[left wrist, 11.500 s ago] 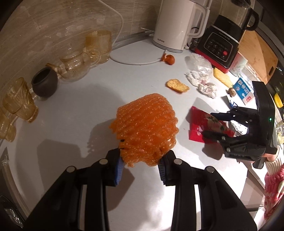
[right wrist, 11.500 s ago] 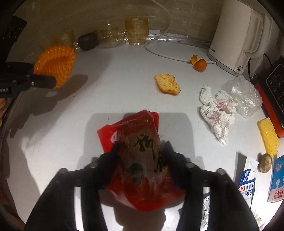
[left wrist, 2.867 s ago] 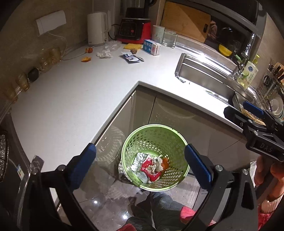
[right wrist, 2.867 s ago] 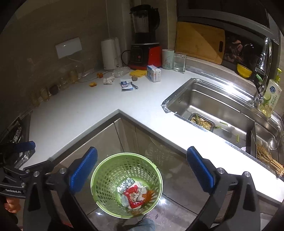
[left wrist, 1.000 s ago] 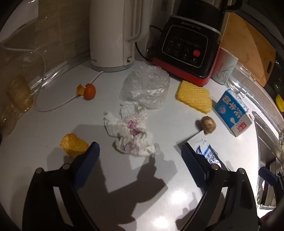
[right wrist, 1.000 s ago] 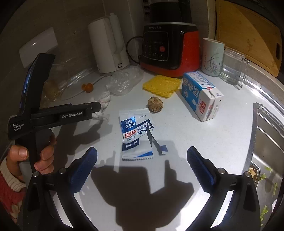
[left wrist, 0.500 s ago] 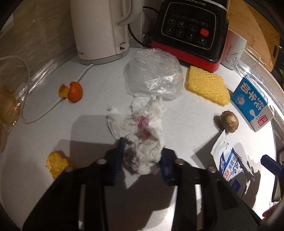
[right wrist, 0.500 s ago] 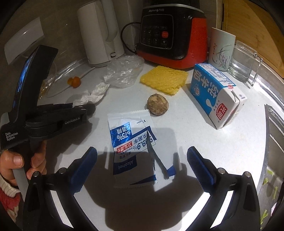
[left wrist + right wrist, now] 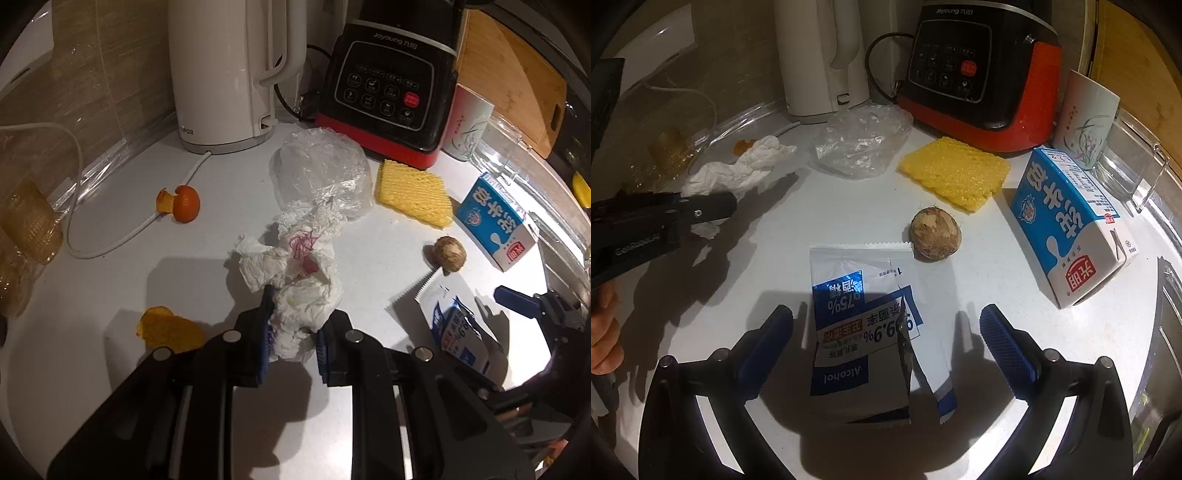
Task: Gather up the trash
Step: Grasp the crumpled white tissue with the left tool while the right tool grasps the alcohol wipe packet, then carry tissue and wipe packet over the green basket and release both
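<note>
A crumpled white tissue [image 9: 295,258] with pink marks lies on the white counter [image 9: 110,266]. My left gripper [image 9: 291,314] has its jaws closing, and the blue pads press on the tissue's near end. In the right wrist view the same tissue [image 9: 738,170] sticks out past the left gripper [image 9: 716,210]. A torn blue and white alcohol wipe packet [image 9: 857,332] lies flat between the wide-apart fingers of my right gripper [image 9: 886,321], which is open and touches nothing. That packet [image 9: 454,325] also shows at the right of the left wrist view.
Around the tissue lie a clear plastic bag [image 9: 321,170], a yellow foam net [image 9: 412,197], an orange peel [image 9: 170,330], a small mandarin [image 9: 184,203], a brown round lump [image 9: 934,238] and a milk carton [image 9: 1071,236]. A kettle [image 9: 225,74], blender [image 9: 388,92] and cup [image 9: 1086,110] line the back.
My left jaws went from wide open to closed on the tissue. The right gripper has come lower and closer over the wipe packet.
</note>
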Available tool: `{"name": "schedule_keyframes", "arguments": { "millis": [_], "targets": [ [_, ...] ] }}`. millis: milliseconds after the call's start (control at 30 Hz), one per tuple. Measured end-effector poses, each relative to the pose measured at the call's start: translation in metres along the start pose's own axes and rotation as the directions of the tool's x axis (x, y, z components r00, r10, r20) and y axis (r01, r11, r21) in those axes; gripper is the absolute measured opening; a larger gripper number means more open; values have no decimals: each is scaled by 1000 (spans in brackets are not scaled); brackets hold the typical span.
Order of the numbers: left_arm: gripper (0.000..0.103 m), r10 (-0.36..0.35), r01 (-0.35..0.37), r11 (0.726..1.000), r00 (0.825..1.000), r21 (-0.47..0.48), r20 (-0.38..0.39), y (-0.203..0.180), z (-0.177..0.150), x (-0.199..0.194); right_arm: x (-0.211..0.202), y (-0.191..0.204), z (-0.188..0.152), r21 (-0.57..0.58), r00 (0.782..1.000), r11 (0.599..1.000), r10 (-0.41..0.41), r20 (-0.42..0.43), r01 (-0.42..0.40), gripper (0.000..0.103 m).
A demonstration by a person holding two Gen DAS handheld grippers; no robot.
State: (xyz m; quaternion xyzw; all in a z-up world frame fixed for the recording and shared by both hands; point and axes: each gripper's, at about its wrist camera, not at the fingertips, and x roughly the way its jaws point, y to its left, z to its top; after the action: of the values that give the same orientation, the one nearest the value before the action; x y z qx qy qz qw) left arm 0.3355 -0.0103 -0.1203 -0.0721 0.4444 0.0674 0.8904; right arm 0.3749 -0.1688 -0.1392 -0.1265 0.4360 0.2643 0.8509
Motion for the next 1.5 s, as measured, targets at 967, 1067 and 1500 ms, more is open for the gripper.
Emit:
{"name": "schedule_keyframes", "arguments": {
  "millis": [967,1067,1500],
  "targets": [
    [20,-16,15,1000,999,19,31,-22,-44,-85,-101,35,-53,70,998,996,48,42,-51,20],
    [20,-18,18,1000,1000,19,25,-31,-64,-112,-135,41,-74,78,996,995,58,64,-63,20],
    [20,-183,189,977,981,101,-64,-99,-217,-223,-271,32,-238,160,995,985,59,76,-70,20]
  ]
}}
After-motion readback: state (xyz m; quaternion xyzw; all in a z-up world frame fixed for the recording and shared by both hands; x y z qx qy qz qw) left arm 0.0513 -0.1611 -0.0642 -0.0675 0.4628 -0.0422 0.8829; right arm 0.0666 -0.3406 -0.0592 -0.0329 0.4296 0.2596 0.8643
